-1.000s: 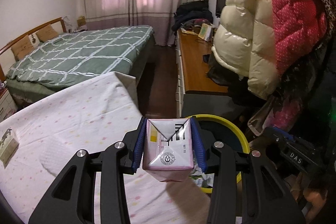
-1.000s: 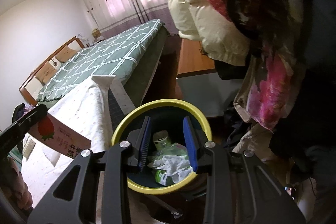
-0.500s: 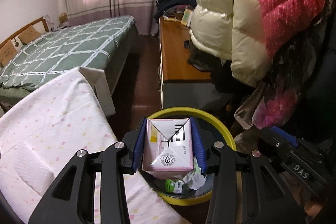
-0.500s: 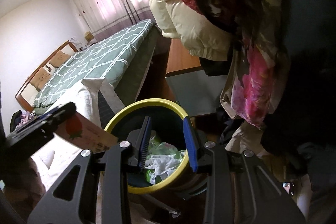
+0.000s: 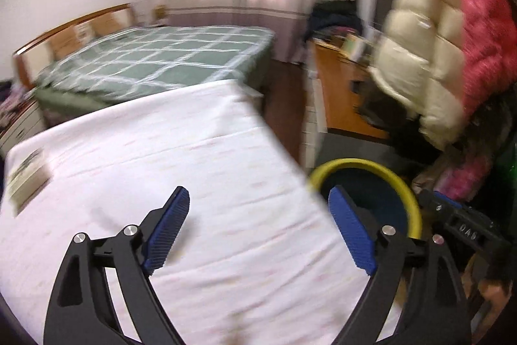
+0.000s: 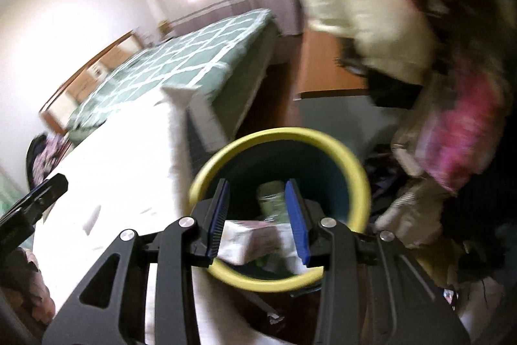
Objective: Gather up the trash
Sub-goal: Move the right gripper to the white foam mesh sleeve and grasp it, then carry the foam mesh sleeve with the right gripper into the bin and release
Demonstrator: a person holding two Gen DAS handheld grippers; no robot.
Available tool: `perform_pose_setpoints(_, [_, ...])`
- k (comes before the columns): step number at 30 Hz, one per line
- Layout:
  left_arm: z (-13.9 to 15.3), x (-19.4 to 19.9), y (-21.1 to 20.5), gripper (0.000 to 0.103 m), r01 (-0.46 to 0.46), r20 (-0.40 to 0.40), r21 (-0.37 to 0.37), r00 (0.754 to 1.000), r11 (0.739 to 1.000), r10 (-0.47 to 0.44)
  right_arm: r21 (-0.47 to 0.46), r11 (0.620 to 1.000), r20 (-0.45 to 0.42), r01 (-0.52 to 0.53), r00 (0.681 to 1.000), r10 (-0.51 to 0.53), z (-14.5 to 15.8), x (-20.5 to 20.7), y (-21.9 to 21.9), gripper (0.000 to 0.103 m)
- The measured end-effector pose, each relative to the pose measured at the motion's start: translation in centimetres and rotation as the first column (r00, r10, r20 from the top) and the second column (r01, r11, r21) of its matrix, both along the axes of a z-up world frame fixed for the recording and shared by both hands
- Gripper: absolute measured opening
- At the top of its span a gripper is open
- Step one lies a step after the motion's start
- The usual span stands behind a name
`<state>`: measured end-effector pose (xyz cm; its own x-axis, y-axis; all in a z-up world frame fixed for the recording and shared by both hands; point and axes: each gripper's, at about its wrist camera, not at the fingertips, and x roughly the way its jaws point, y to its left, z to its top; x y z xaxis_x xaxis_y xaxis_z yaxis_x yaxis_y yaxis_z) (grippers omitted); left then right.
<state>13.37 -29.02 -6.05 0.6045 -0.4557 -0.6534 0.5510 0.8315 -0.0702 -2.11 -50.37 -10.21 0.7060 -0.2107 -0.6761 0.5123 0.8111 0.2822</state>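
Observation:
My left gripper (image 5: pixel 258 193) hangs over the white tablecloth (image 5: pixel 194 151), its jaws opening wide with nothing between them. The yellow-rimmed bin (image 5: pixel 355 162) stands off the table's right edge. In the right wrist view my right gripper (image 6: pixel 257 183) hovers above the bin (image 6: pixel 278 133); its jaws are opening a little and hold nothing. Below them a pink-and-white carton (image 6: pixel 248 240) lies inside the bin on crumpled paper, beside a green jar (image 6: pixel 271 199). The left gripper's finger (image 6: pixel 32 202) shows at the left edge.
A small box (image 5: pixel 26 180) lies at the table's far left. Behind are a bed with a green checked cover (image 5: pixel 155 63), a wooden desk (image 5: pixel 339 92), and cream and red jackets (image 5: pixel 436 54) hanging over the bin's right side.
The left gripper let go of the carton, which now lies in the bin, then opened wide and swung left over the table. The right gripper stays above the bin, slightly wider.

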Motion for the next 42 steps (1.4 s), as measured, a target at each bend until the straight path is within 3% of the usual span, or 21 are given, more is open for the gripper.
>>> perform_pose_setpoints(4, [-0.3,1.8,8.1,0.088,-0.179,0.004,0.002,0.984,0.984,0.179,-0.016,0.986,-0.022,-0.168,0.986,0.167,0.1,4.5,4.7,0.035])
perform_pose_setpoints(9, [-1.4,4.0,16.4,0.089,-0.358,0.007,0.008,0.934,0.934,0.358,-0.014,0.923,-0.055,-0.384,0.922,0.382,-0.3,10.8,11.7,0.035])
perform_pose_setpoints(14, [-3.0,6.3,22.5,0.089,-0.456,0.013,0.043,0.89,0.889,0.456,-0.034,0.86,-0.094,-0.509,0.858,0.504,-0.6,15.1,17.6,0.035])
perform_pose_setpoints(17, [-3.5,7.5,24.8,0.089,-0.485,0.029,0.048,0.875,0.873,0.484,-0.044,0.837,-0.106,-0.545,0.836,0.538,-0.7,17.2,19.9,0.048])
perform_pose_setpoints(21, [-4.7,8.8,26.2,0.089,-0.498,0.051,0.064,0.867,0.865,0.496,-0.077,0.831,-0.158,-0.55,0.83,0.535,-1.3,19.9,21.3,0.052])
perform_pose_setpoints(26, [-5.7,9.1,26.1,0.089,-0.471,0.019,0.037,0.882,0.882,0.47,-0.097,0.827,-0.234,-0.554,0.82,0.522,-3.3,22.1,22.3,0.056])
perform_pose_setpoints(31, [-5.4,8.6,25.7,0.091,-0.465,0.03,0.022,0.885,0.885,0.464,-0.119,0.829,-0.241,-0.546,0.826,0.509,-3.9,22.6,22.5,0.056])
perform_pose_setpoints(34, [-5.3,8.4,25.6,0.091,-0.46,0.026,0.018,0.888,0.888,0.46,-0.159,0.812,-0.25,-0.562,0.819,0.517,-4.1,22.2,23.2,0.048])
perform_pose_setpoints(36, [-5.3,8.4,25.5,0.091,-0.457,0.021,0.018,0.89,0.89,0.456,-0.176,0.801,-0.252,-0.572,0.813,0.525,-4.0,21.9,23.8,0.037])
perform_pose_setpoints(42, [-5.5,8.2,25.1,0.091,-0.445,0.017,0.025,0.895,0.895,0.445,-0.185,0.807,-0.231,-0.561,0.823,0.519,-3.9,21.3,24.6,0.027])
